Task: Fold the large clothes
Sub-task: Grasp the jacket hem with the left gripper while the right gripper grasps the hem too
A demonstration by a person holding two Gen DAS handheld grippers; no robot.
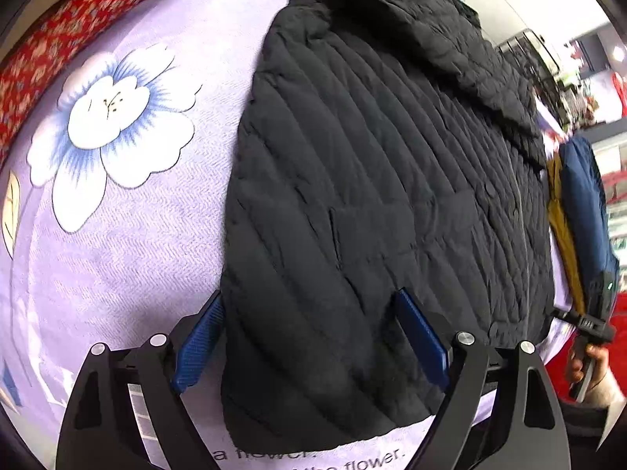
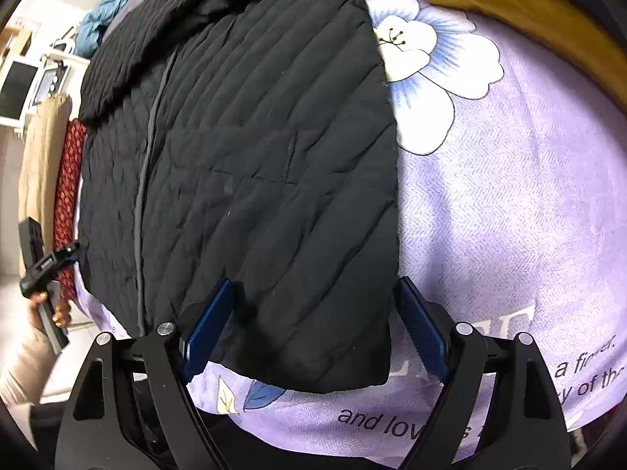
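Note:
A black quilted jacket (image 1: 372,180) lies flat on a lilac flowered bed sheet (image 1: 129,235), front up with its zip closed. My left gripper (image 1: 309,337) is open, its blue pads (image 1: 200,340) wide apart over the jacket's bottom left corner. In the right wrist view the same jacket (image 2: 250,156) lies on the sheet (image 2: 509,215). My right gripper (image 2: 313,329) is open over the jacket's bottom right corner. The right gripper, in a hand, also shows at the left wrist view's right edge (image 1: 588,325). The left one shows at the right wrist view's left edge (image 2: 43,266).
A red patterned cloth (image 1: 58,39) lies along the sheet's left side. A navy and yellow garment (image 1: 580,215) lies to the jacket's right; it shows as yellow cloth (image 2: 529,4) in the right wrist view. A blue garment (image 2: 106,8) lies beyond the collar. Shelving stands behind.

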